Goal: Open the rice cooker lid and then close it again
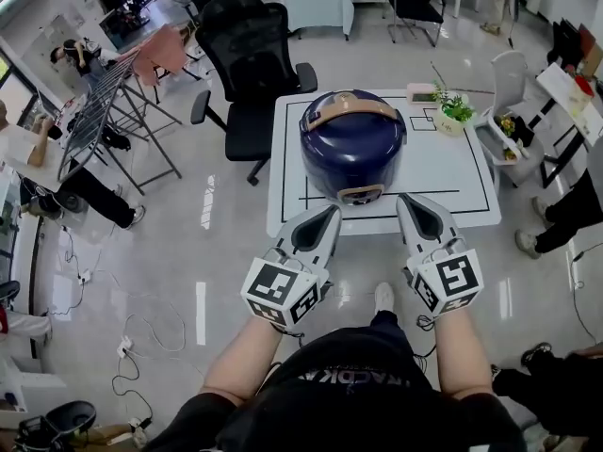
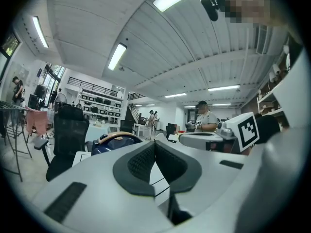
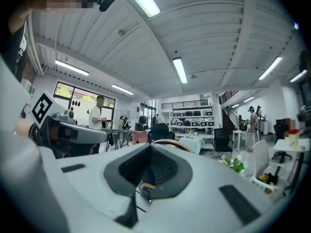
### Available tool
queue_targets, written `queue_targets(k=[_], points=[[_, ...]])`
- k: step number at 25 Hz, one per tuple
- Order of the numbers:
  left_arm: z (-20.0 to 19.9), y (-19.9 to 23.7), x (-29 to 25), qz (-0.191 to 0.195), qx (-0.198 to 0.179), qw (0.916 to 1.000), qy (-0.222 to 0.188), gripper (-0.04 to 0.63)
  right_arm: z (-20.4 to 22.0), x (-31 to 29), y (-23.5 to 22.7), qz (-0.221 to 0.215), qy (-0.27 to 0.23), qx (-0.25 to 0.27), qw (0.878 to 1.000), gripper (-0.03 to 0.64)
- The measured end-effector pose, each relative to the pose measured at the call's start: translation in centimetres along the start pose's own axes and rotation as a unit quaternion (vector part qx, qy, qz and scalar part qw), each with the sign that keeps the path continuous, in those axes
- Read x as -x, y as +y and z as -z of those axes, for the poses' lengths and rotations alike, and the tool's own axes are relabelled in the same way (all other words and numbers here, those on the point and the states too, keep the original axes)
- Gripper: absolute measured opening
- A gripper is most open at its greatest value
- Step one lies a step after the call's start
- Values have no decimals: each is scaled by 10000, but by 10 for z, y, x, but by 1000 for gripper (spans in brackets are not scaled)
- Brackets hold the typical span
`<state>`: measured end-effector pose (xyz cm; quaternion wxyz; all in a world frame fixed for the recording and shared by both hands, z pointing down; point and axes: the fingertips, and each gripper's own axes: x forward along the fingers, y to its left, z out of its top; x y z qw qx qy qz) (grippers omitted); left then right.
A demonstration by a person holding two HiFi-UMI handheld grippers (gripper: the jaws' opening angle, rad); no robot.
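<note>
A dark blue rice cooker [image 1: 352,149] with a tan carry handle [image 1: 350,111] stands lid down on the white table [image 1: 443,169]; its tan latch button [image 1: 362,195] faces me. My left gripper [image 1: 331,212] is shut and empty, just short of the table's near edge, left of the latch. My right gripper [image 1: 404,200] is shut too, right of the latch at the table edge. Neither touches the cooker. In the left gripper view the shut jaws [image 2: 154,145] point past the cooker [image 2: 111,141]. In the right gripper view the closed jaws [image 3: 149,148] hide most of the cooker [image 3: 168,143].
A black office chair [image 1: 250,59] stands behind the table. A small potted plant [image 1: 453,113] sits at the table's far right corner, next to a white chair [image 1: 506,111]. A drying rack [image 1: 108,102] stands at the left, and cables [image 1: 141,332] lie on the floor.
</note>
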<state>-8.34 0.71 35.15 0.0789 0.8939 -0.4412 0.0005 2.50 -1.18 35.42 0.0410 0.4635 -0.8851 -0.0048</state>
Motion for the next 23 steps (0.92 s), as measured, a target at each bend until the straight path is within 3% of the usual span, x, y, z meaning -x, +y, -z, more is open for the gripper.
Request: queue_targets(k=[23], points=[[1, -1, 2, 44, 44, 10000, -41, 4, 1, 1, 4, 4, 0, 9, 10000, 0]])
